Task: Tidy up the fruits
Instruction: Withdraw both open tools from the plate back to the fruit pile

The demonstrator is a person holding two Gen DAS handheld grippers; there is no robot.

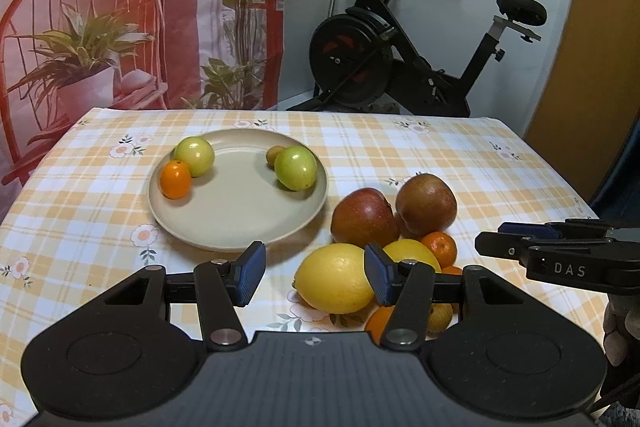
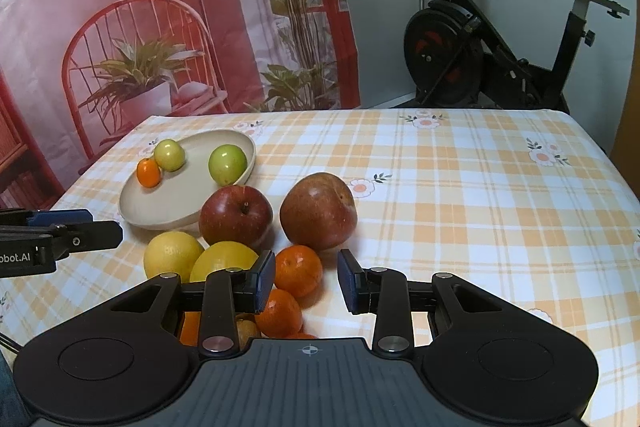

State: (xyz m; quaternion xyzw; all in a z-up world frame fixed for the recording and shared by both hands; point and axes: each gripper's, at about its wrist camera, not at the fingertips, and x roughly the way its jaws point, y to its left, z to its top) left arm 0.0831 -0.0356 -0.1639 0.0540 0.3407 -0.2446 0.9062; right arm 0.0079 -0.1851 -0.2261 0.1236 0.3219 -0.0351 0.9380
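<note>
Showing small brown fruit (image 1: 275, 154), left view only

Orange-and-white checked cloth with small flower prints over the surface (image 1: 440, 155), plain beige round plate (image 1: 240, 223), two pale green round fruits (image 1: 296, 168), small bright orange fruit (image 1: 175, 180), two red-brown apples (image 2: 236, 215), yellow lemons (image 1: 334, 279), black tongs with blue pads (image 1: 249, 277)
</note>
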